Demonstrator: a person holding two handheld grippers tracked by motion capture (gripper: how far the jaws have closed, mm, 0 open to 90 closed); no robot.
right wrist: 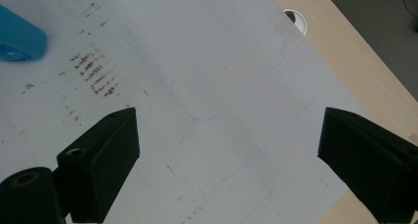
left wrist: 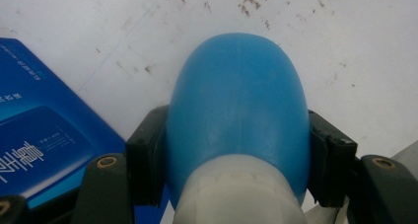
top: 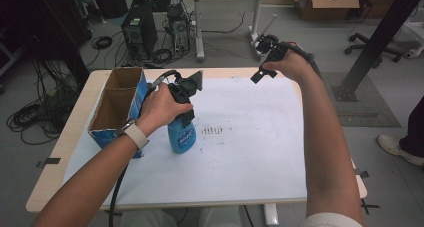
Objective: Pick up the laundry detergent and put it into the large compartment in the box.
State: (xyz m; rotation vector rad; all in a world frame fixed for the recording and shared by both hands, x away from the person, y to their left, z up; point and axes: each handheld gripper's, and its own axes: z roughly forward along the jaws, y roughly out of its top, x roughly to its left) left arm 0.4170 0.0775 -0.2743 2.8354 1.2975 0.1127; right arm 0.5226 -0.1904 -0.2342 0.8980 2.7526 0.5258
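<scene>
A blue plastic bottle [top: 181, 136] with a white neck stands upright on the white mat [top: 245, 152], just right of the blue cardboard box [top: 117, 107]. My left gripper [top: 186, 104] is shut on it near the top; in the left gripper view both black pads press the bottle's [left wrist: 239, 115] shoulders. My right gripper [top: 262, 62] hangs above the table's far right part, open, with nothing between its fingers. In the right gripper view its fingers [right wrist: 103, 155] stand wide apart over bare mat, and the bottle's [right wrist: 19, 39] base shows at the upper left.
The open box has two compartments and lies at the table's left edge. Dark smudges [top: 212, 131] mark the mat's middle. A cable hole [right wrist: 296, 20] sits in the wooden tabletop beyond the mat. Computers, cables and a desk stand on the floor behind.
</scene>
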